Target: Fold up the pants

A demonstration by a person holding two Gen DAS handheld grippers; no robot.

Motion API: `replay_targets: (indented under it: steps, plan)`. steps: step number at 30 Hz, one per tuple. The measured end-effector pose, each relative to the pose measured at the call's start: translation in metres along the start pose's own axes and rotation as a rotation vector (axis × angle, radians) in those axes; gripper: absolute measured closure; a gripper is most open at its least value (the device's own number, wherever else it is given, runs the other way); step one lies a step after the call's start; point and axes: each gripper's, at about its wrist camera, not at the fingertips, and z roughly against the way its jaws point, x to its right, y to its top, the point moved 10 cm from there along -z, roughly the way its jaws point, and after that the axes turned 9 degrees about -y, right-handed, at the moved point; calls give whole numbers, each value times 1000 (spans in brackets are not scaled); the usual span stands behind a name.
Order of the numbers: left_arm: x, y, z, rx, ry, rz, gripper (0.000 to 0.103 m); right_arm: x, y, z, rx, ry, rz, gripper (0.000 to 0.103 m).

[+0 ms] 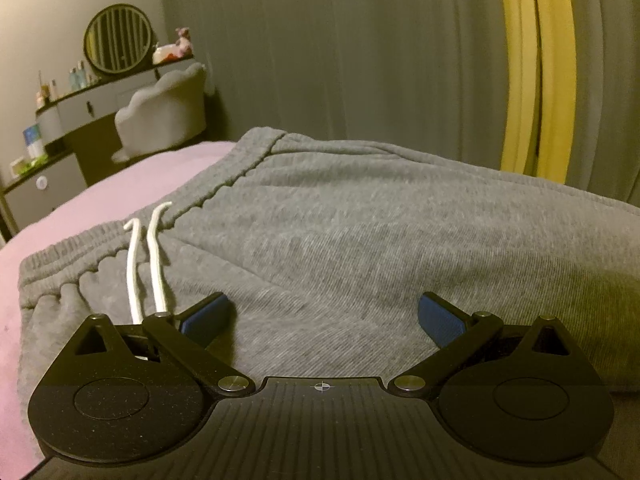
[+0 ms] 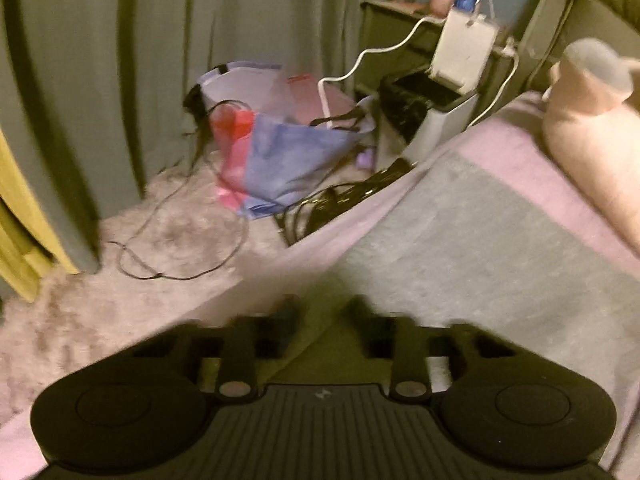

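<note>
Grey sweatpants (image 1: pixel 340 232) lie on a pink bed sheet (image 1: pixel 120 188), with the elastic waistband (image 1: pixel 224 184) to the left and two white drawstrings (image 1: pixel 154 264) hanging over it. My left gripper (image 1: pixel 323 318) is open, low over the pants just behind the waistband, holding nothing. In the blurred right wrist view, a grey stretch of the pants (image 2: pixel 480 240) runs along the bed. My right gripper (image 2: pixel 322 320) is over the near corner of this cloth, by the bed edge. Its fingers stand a small gap apart, and I cannot tell whether cloth is between them.
A vanity desk with a round mirror (image 1: pixel 118 42) and a grey chair (image 1: pixel 164 112) stand beyond the bed at left. Grey and yellow curtains (image 1: pixel 536 68) hang behind. On the floor are a blue and pink bag (image 2: pixel 280 152), cables (image 2: pixel 180 240) and a bin (image 2: pixel 432 112). A pink pillow (image 2: pixel 592 120) lies on the bed.
</note>
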Motion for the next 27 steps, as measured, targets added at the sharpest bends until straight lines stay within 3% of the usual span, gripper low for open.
replay_targets:
  steps: [2, 4, 9, 14, 19, 21, 24, 26, 27]
  plan:
    - [0, 0, 0, -3, -5, 7, 0, 6, -2, 4, 2, 40, -13, 94]
    - [-1, 0, -1, -7, -11, 14, 0, 14, 0, 16, 30, 63, -18, 96]
    - [-7, -1, -6, -25, -61, 83, 0, 68, -5, 84, 191, 177, -81, 97]
    - [-8, 1, -3, -27, -81, 102, 0, 172, -80, 136, 217, 268, -279, 97]
    - [-8, 0, 0, -29, -100, 104, 0, 239, -183, 117, 91, 194, -333, 102]
    - [-9, 0, 1, -33, -113, 110, 0, 254, -200, 103, 39, 168, -332, 101]
    - [-12, 3, 3, -39, -136, 130, 0, 275, -193, 102, 51, 265, -442, 92]
    - [-14, 8, 5, -51, -160, 155, 0, 283, -183, 99, 62, 364, -532, 61]
    - [-16, 12, 7, -62, -184, 173, 0, 285, -180, 96, 59, 393, -569, 58]
